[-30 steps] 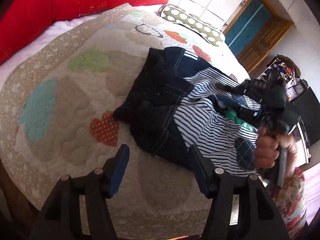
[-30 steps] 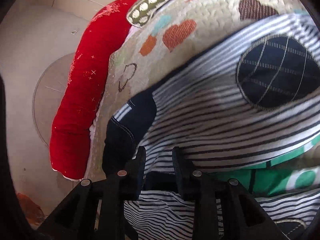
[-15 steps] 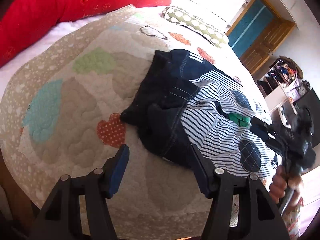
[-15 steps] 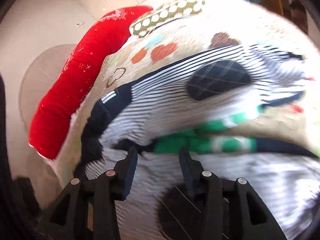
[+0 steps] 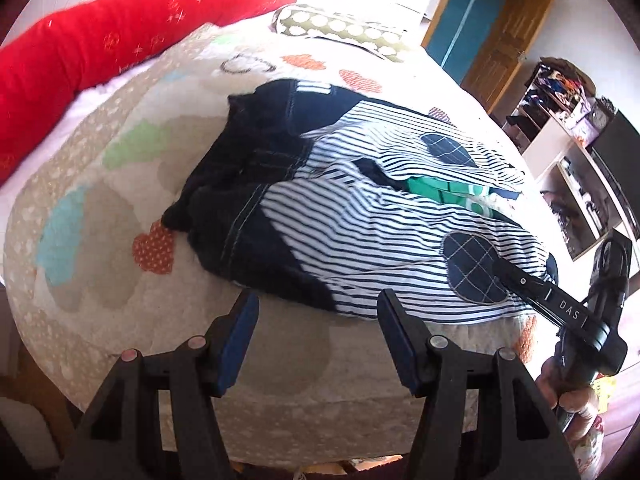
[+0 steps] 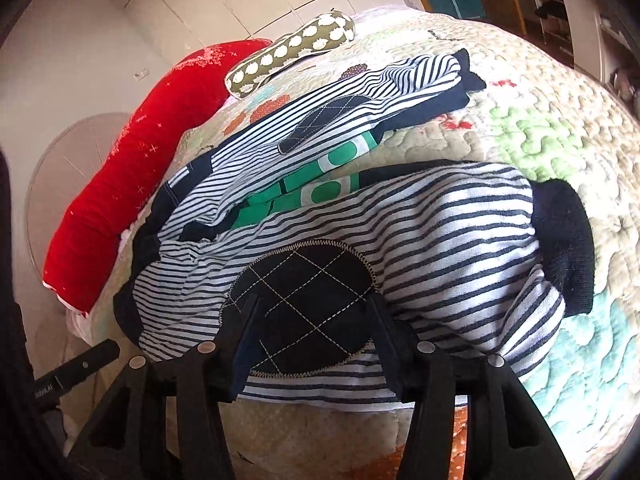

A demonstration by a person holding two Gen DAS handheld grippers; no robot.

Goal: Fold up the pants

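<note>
Striped navy-and-white pants (image 5: 360,216) with dark navy waist and round quilted knee patches lie spread on the quilted bed; a green patterned lining shows between the legs. My left gripper (image 5: 316,316) is open and empty just short of the near edge of the pants by the waist. My right gripper (image 6: 312,320) is open, its fingers either side of the near leg's knee patch (image 6: 304,308); it also shows in the left wrist view (image 5: 560,308) at the leg end. The pants fill the right wrist view (image 6: 440,232).
A long red pillow (image 5: 100,40) and a spotted olive cushion (image 5: 340,28) lie at the head of the bed. The quilt (image 5: 100,200) has coloured patches. A wooden door and cluttered shelves (image 5: 560,96) stand beyond the bed's far side.
My right gripper has let go of the cloth between the legs, opened and pulled back to the near leg's knee patch. My left gripper stays open and has shifted slightly.
</note>
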